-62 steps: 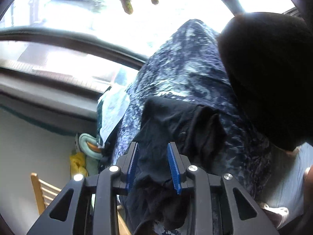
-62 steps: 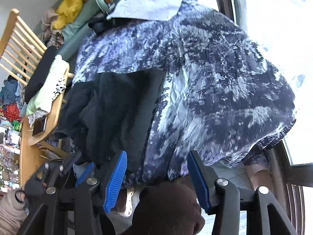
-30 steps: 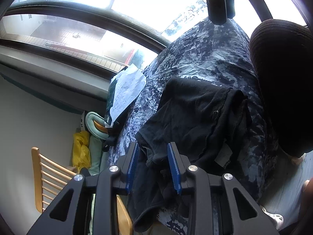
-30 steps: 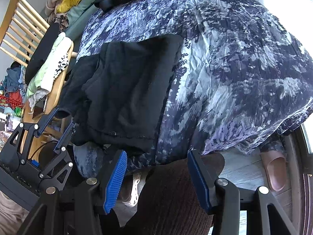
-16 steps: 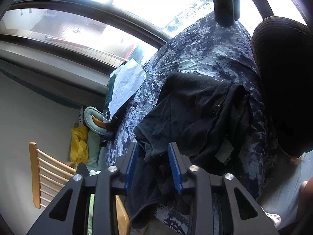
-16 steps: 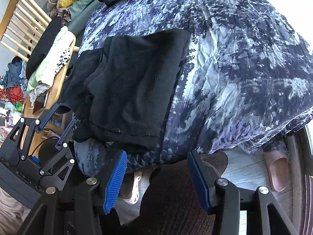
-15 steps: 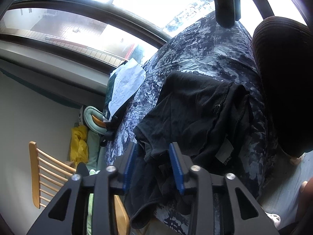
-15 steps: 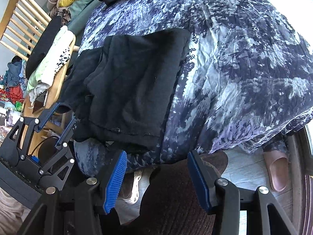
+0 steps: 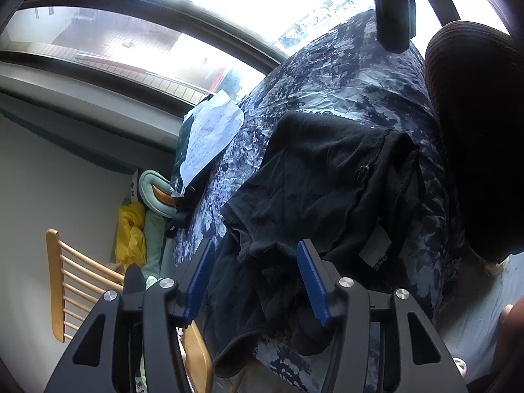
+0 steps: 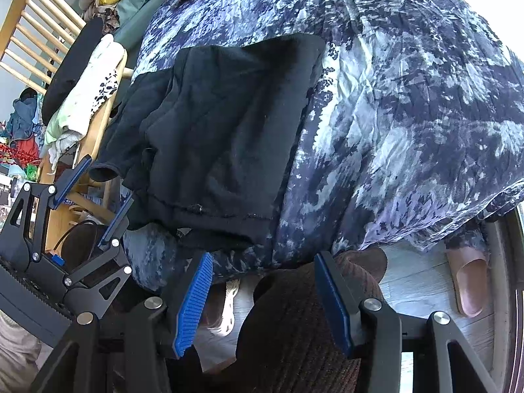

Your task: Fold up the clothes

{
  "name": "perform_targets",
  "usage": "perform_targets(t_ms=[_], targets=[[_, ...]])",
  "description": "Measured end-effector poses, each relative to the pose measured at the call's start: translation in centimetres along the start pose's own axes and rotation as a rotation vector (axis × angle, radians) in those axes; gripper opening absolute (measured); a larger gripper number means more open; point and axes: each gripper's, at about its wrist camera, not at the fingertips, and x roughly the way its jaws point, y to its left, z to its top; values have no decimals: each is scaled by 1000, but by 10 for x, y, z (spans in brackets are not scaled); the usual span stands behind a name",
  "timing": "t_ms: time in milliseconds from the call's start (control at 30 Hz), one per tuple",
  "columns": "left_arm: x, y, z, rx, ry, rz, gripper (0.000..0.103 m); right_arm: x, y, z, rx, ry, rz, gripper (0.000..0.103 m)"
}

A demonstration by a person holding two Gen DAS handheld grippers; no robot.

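Black garment point(image 9: 327, 177) lies folded on patterned bedspread point(image 10: 409, 98), near its edge. Left gripper point(image 9: 255, 278) jaws just opening, spread, pads clear of hanging cloth between them. Right gripper point(image 10: 262, 298) jaws spread, empty, below bedspread edge.

Two wrist fisheyes, close over bed edge; both share black garment point(image 9: 327, 180) point(image 10: 222, 131) on patterned blanket point(image 9: 344, 75) point(image 10: 409, 98).

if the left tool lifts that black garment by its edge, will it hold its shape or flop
Likely flop: the black garment already lies creased, its edge sagging over the patterned cover. It looks thin, so probably light. Folded layers would likely slide apart when pulled.
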Motion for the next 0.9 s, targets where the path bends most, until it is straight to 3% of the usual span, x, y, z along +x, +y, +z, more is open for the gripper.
perform_targets(t_ms=[567, 700, 833, 900], targets=[[20, 17, -10, -182, 90, -86, 54, 16, 14, -8, 16, -53, 52, 54], [30, 37, -20, -340, 147, -207, 54, 22, 16, -8, 57, -82, 80, 54], [42, 62, -34, -594, 188, -421, 54, 33, 7, -11, 197, -108, 188, 56], [45, 72, -40, -711, 196, -526, 54, 32, 8, -12, 211, -158, 144, 58]])
